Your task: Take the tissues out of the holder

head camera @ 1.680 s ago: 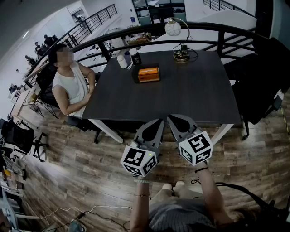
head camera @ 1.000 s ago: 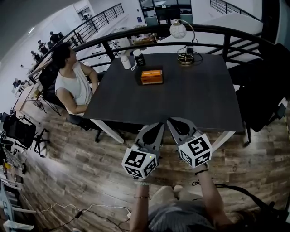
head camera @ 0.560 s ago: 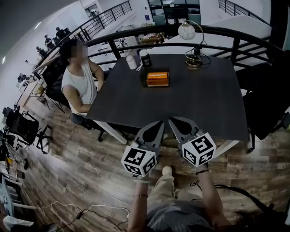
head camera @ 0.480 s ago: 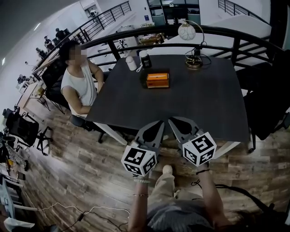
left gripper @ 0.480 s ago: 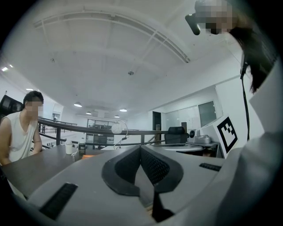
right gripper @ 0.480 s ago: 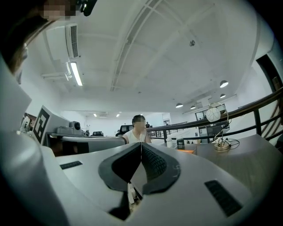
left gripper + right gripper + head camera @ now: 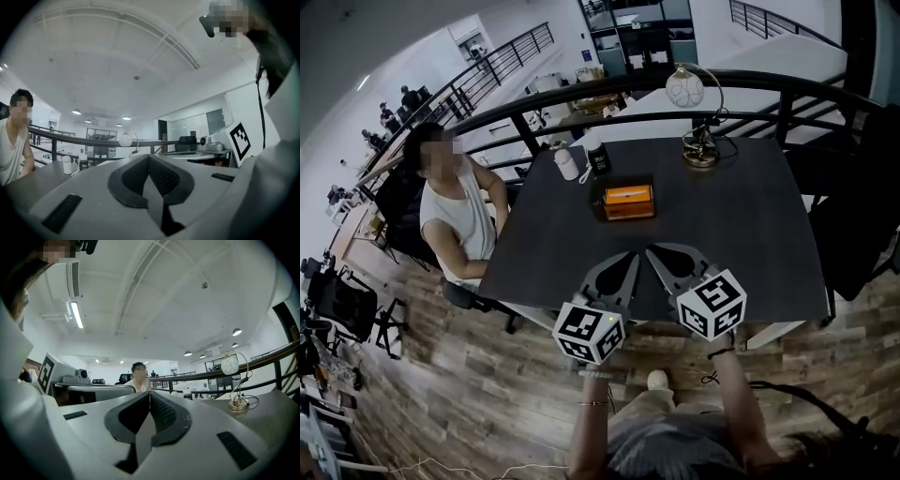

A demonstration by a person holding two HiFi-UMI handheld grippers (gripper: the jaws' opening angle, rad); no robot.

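The orange tissue holder (image 7: 628, 200) lies on the dark table (image 7: 741, 234), toward the far middle, with a pale strip of tissue in its top slot. My left gripper (image 7: 628, 256) and right gripper (image 7: 656, 251) hang side by side over the table's near edge, well short of the holder. Both are shut with nothing held. In the left gripper view the pads of the left gripper (image 7: 149, 157) meet. In the right gripper view the right gripper (image 7: 149, 394) shows the same. Neither gripper view shows the holder.
A globe lamp (image 7: 686, 89) stands at the table's far right. A white bottle (image 7: 567, 164) and a dark bottle (image 7: 598, 159) stand beyond the holder to its left. A person (image 7: 450, 211) sits at the left side. A railing (image 7: 769, 84) runs behind, and a dark chair (image 7: 862, 234) stands at the right.
The view has closed in on the table. Both grippers, earlier over the wood floor short of the table, now hang over its near edge. Both stay shut.
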